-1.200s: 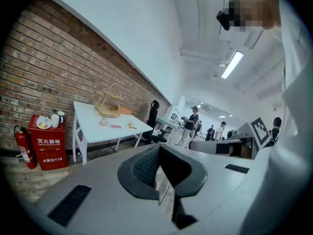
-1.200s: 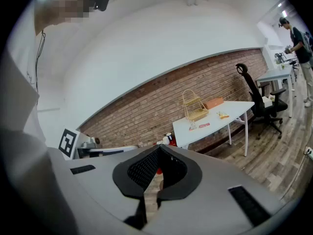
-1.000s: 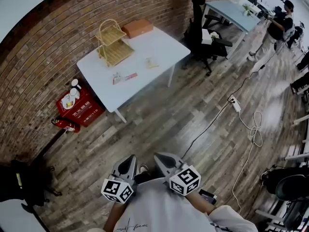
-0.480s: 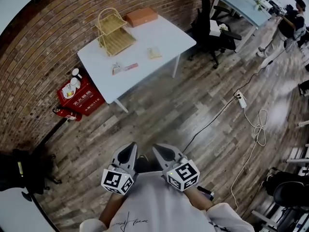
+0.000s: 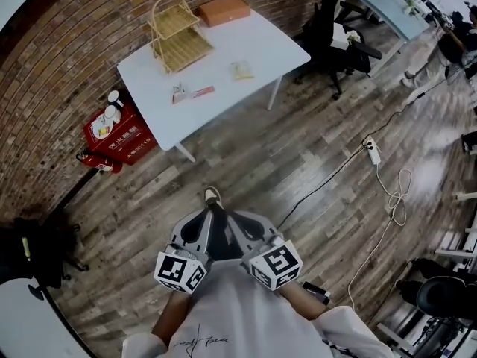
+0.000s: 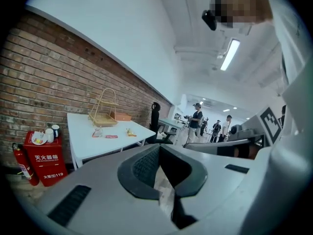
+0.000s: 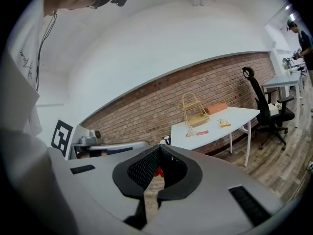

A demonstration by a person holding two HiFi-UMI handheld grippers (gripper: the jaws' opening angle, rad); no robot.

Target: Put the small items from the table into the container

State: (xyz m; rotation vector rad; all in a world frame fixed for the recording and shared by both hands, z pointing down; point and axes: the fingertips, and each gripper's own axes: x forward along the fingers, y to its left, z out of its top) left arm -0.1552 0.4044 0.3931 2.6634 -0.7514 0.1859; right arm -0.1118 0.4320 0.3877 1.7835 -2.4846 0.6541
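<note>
Left gripper (image 6: 158,147) and right gripper (image 7: 159,148) are side by side, near the person, jaws pressed together and empty. The small items (image 5: 192,92) lie on the far table (image 5: 257,47), nearer than the basket (image 5: 179,39).

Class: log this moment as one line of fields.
left gripper: shut, empty | right gripper: shut, empty | items: on table | basket: on table
</note>
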